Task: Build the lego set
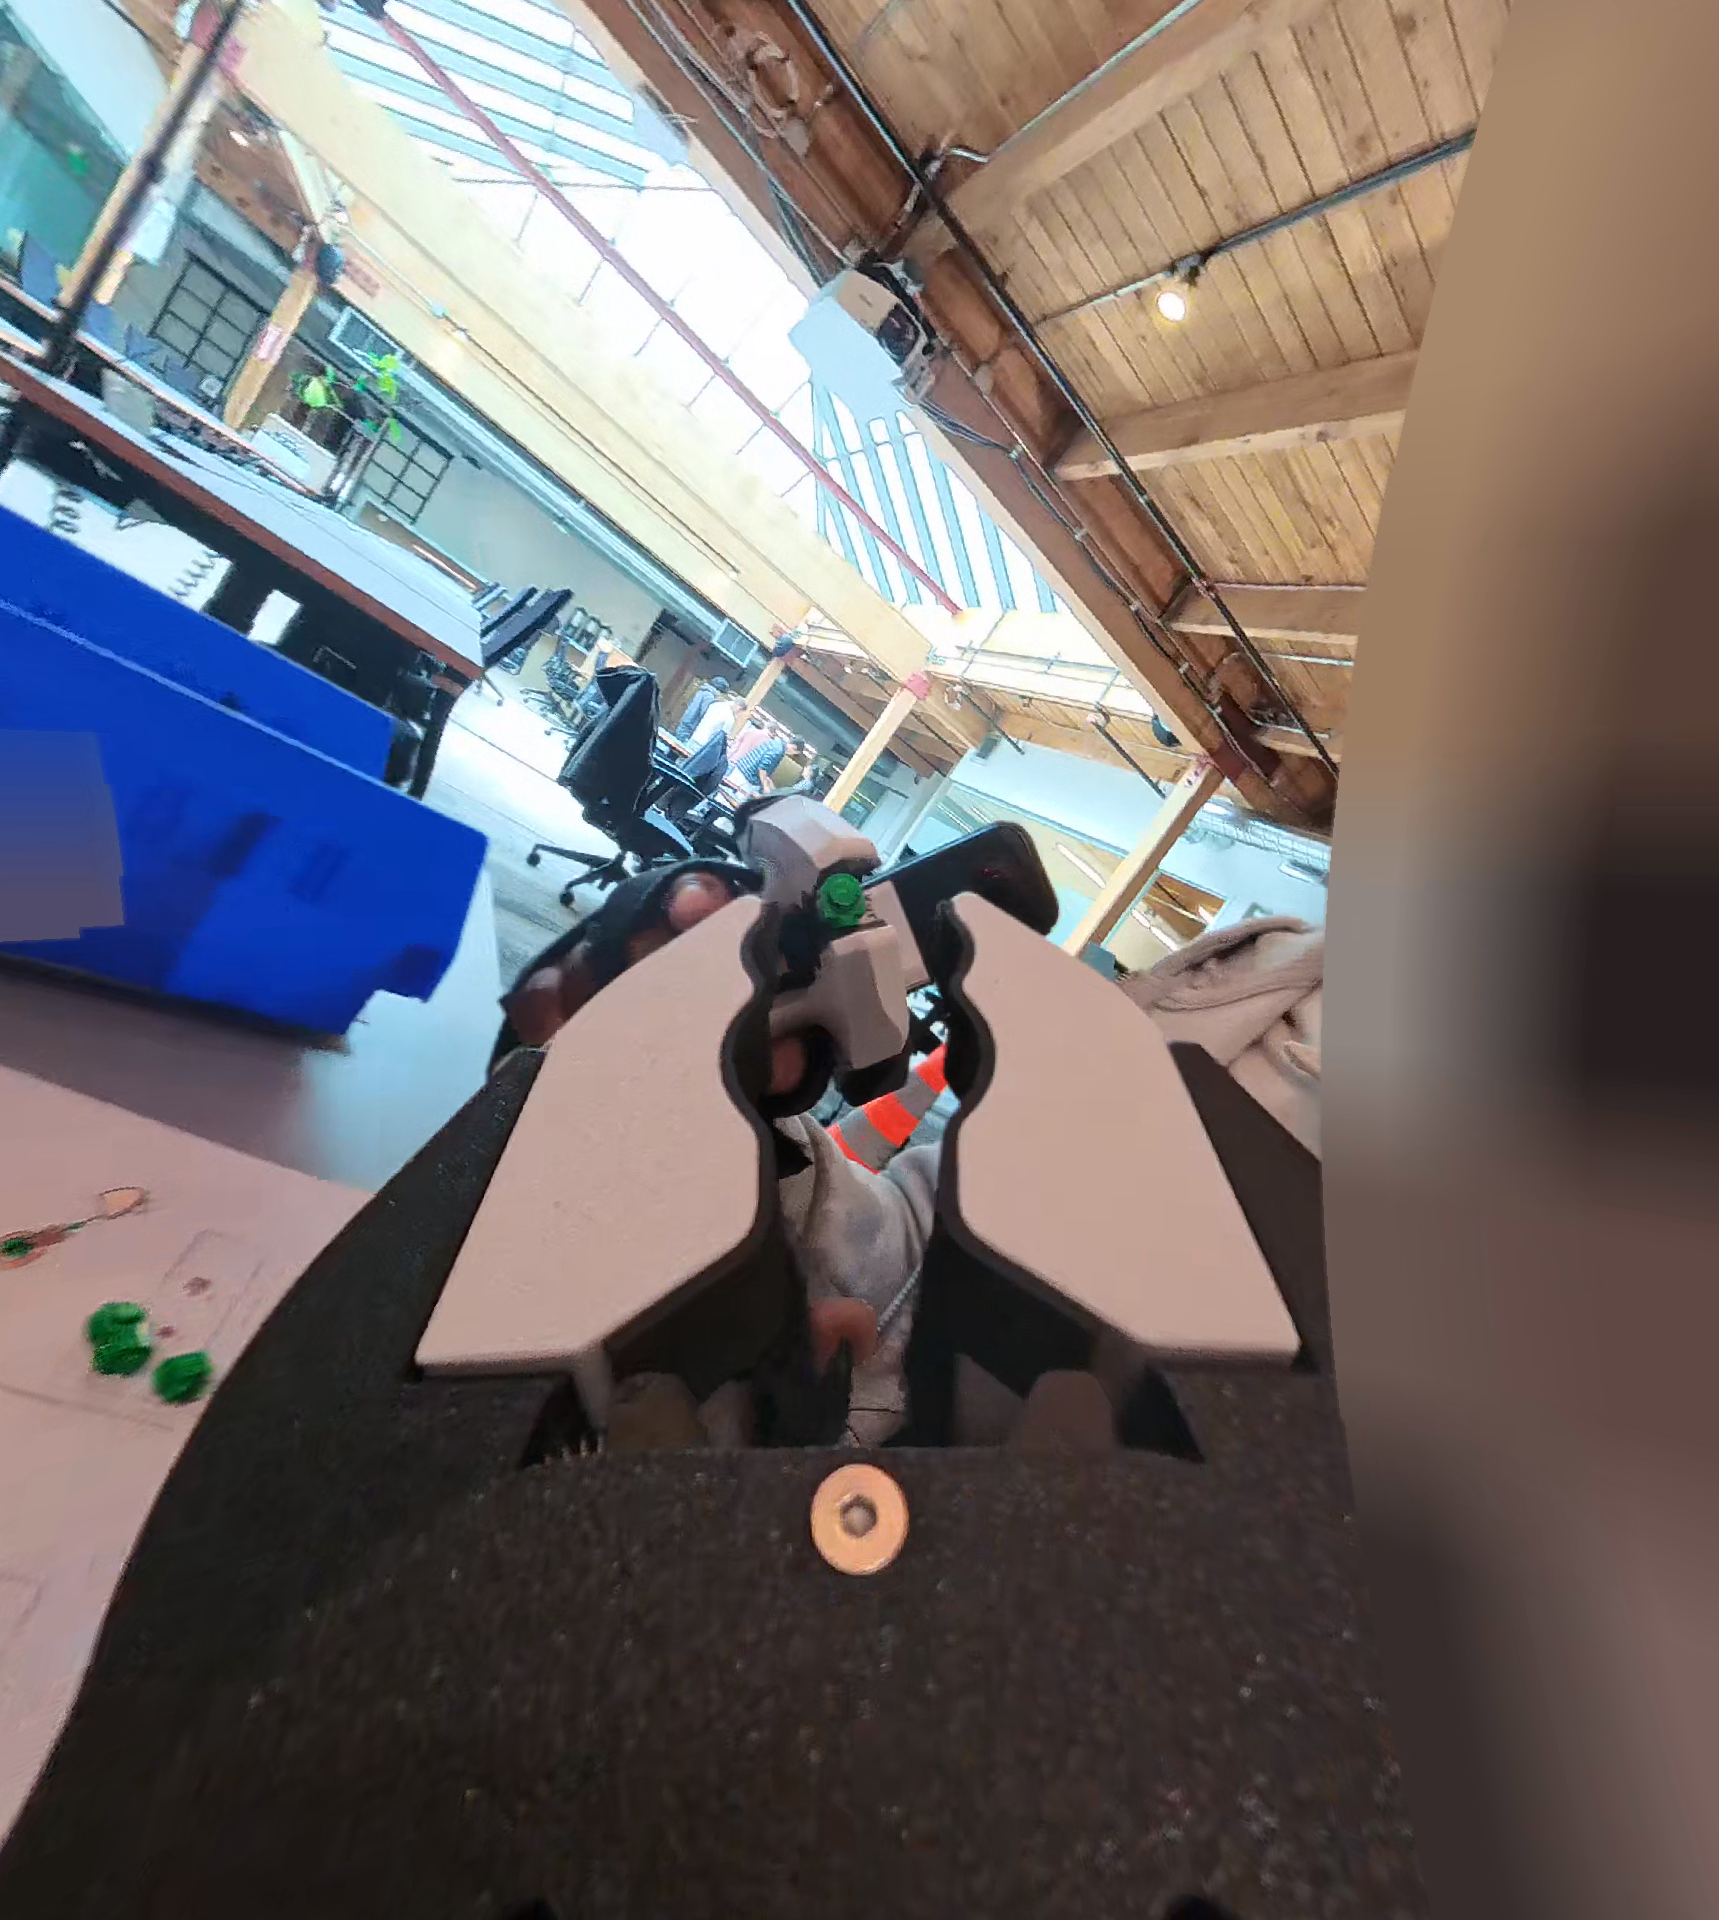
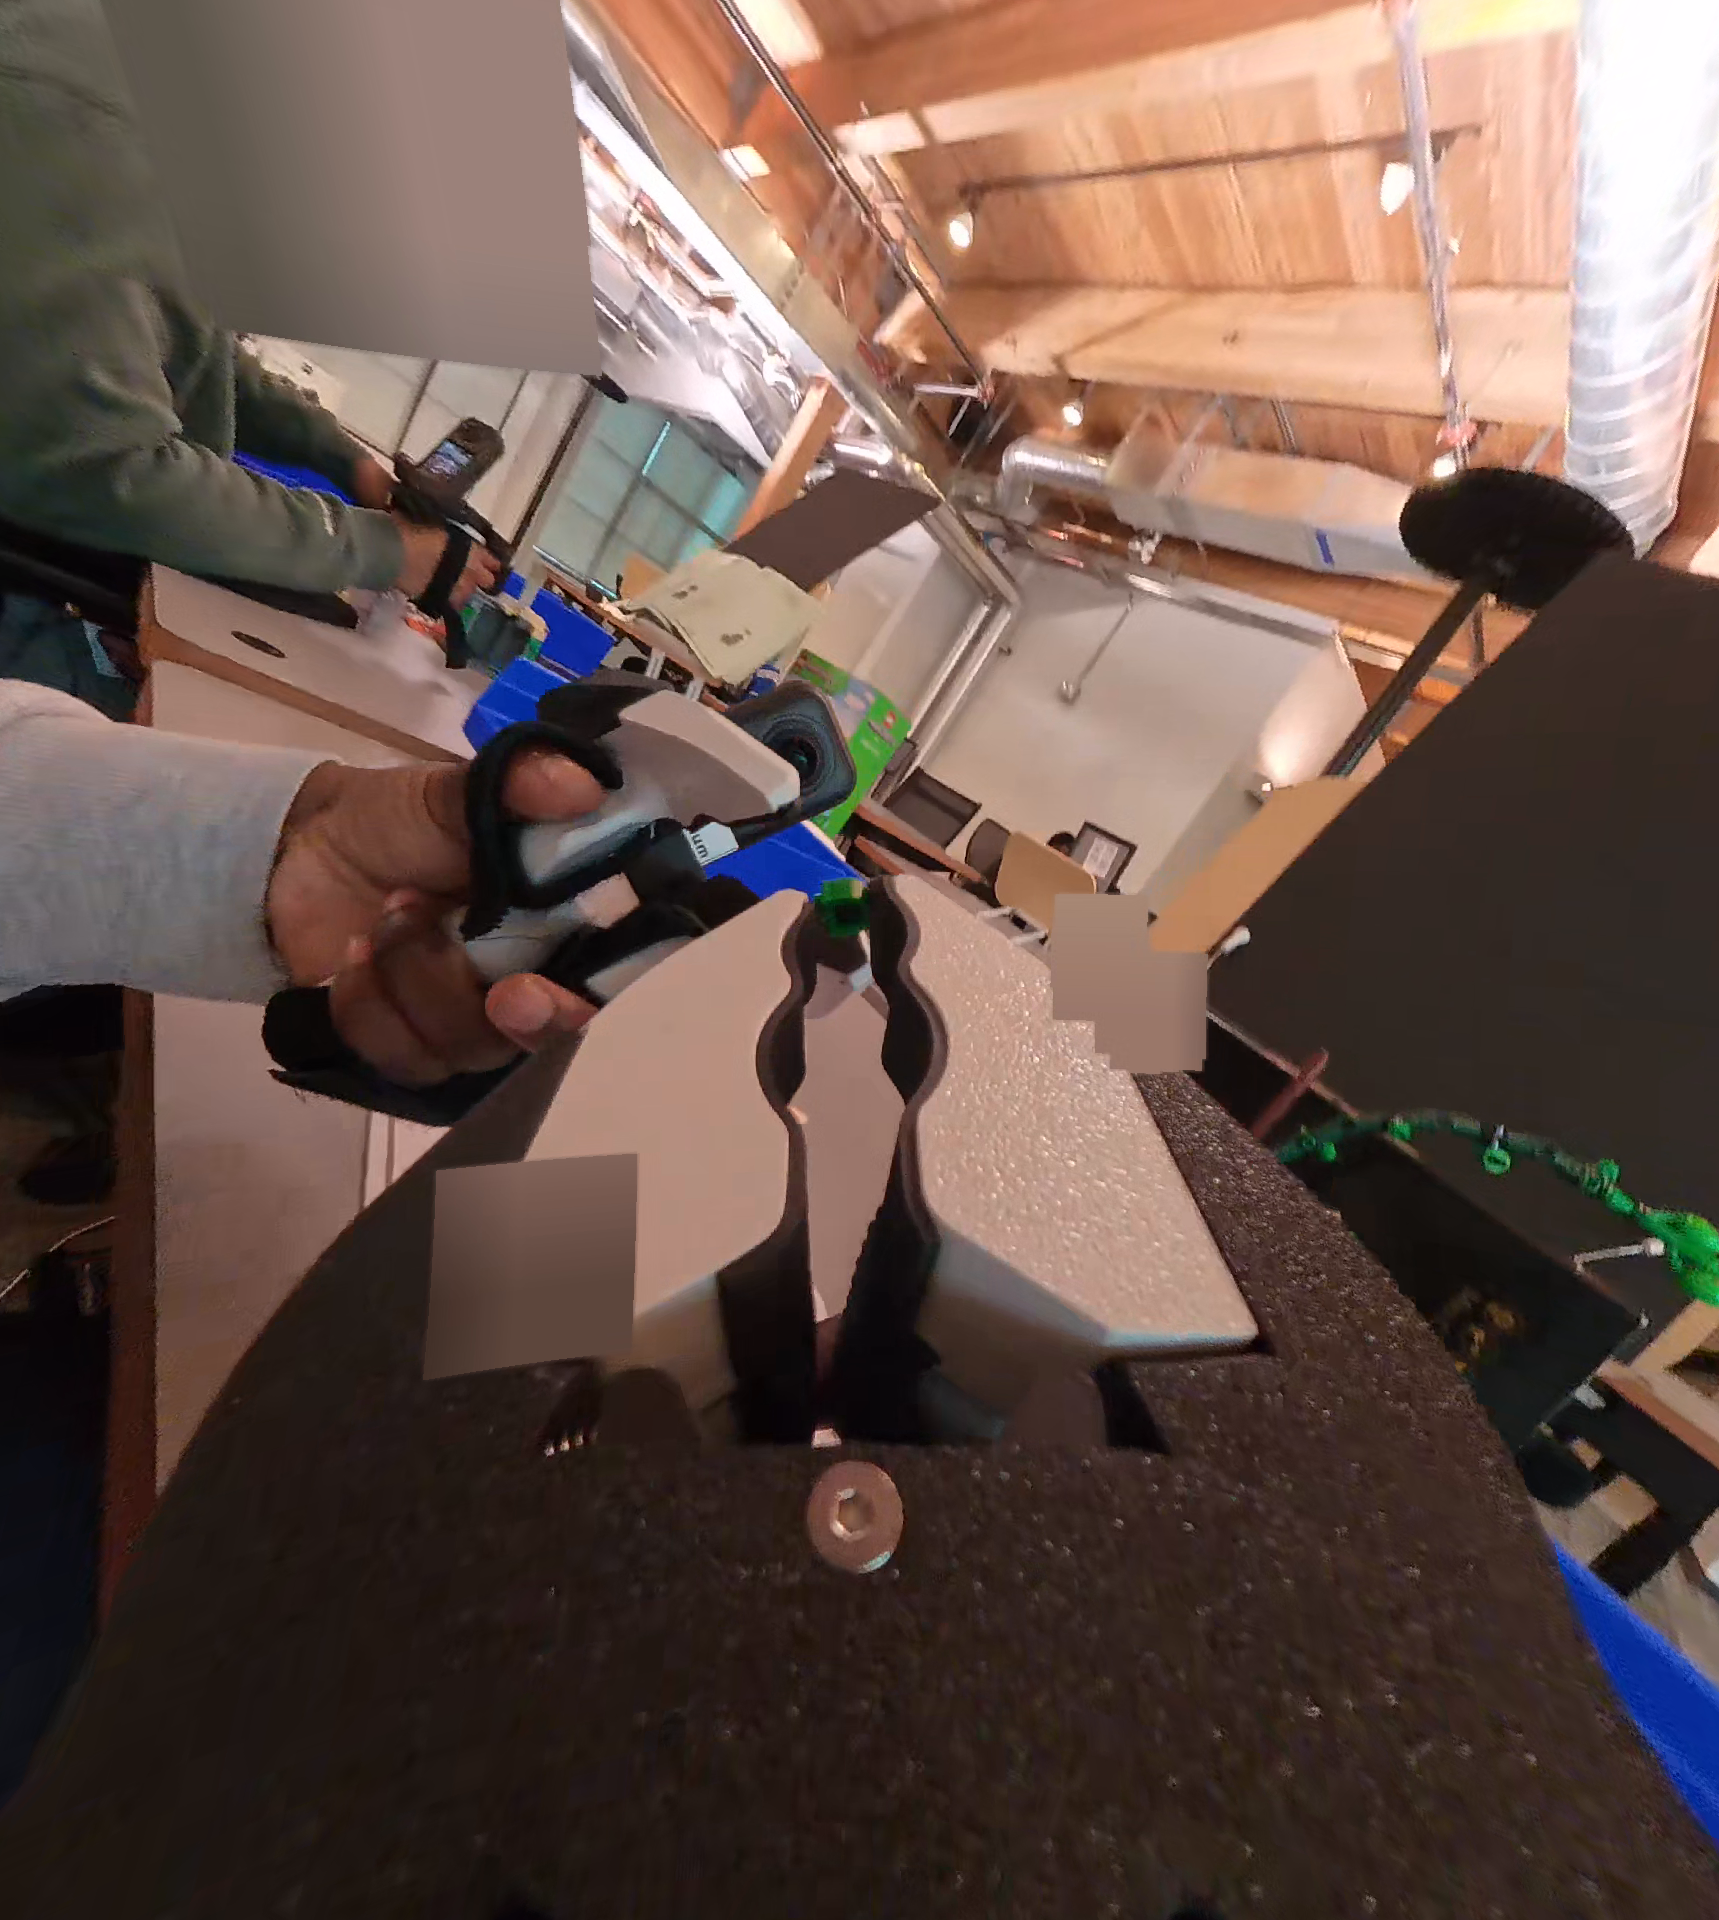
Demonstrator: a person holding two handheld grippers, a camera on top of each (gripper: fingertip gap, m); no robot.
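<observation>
Green stud piece [image 2: 842, 908] is pinched at the tips of the right tool [image 2: 847, 914]; align it squarely before pressing, while the left tool [image 1: 855, 935] stands slightly parted, holding nothing

Three green pieces [image 1: 143, 1351] on the table are blurred; the blue bin [image 1: 211, 831] is cut off left.

Glossy green plastic brick [image 2: 842, 908]
</observation>
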